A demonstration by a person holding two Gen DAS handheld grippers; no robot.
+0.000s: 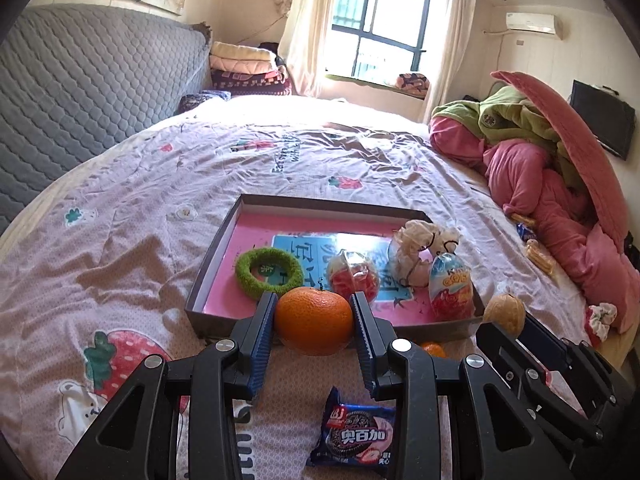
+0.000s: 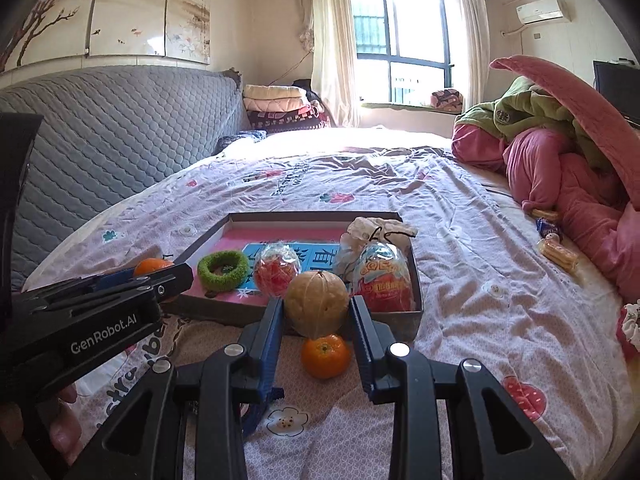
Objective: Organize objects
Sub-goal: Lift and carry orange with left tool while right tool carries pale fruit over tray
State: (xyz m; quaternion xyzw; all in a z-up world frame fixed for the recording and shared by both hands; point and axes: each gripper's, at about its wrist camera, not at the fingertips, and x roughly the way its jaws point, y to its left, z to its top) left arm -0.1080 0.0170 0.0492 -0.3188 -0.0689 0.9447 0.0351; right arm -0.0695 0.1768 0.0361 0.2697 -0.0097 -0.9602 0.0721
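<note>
With a ring (image 1: 268, 273), two packets and a pouch already in the tray (image 1: 224, 248), the left gripper (image 1: 314, 322) clamped an orange (image 1: 313, 320) and the right gripper (image 2: 317, 314) a walnut (image 2: 316, 304) just before its near wall, while a mandarin (image 2: 325, 355) and biscuit pack (image 1: 354, 436) remained on the bed (image 1: 160, 184)

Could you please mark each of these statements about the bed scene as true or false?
1. The left gripper holds an orange. True.
2. The right gripper is empty. False: it is shut on a tan walnut-like ball.
3. The green ring lies inside the tray. True.
4. The cookie packet is in the tray. False: it lies on the bedsheet near the left gripper.
5. A small orange sits on the sheet below the right gripper. True.
</note>
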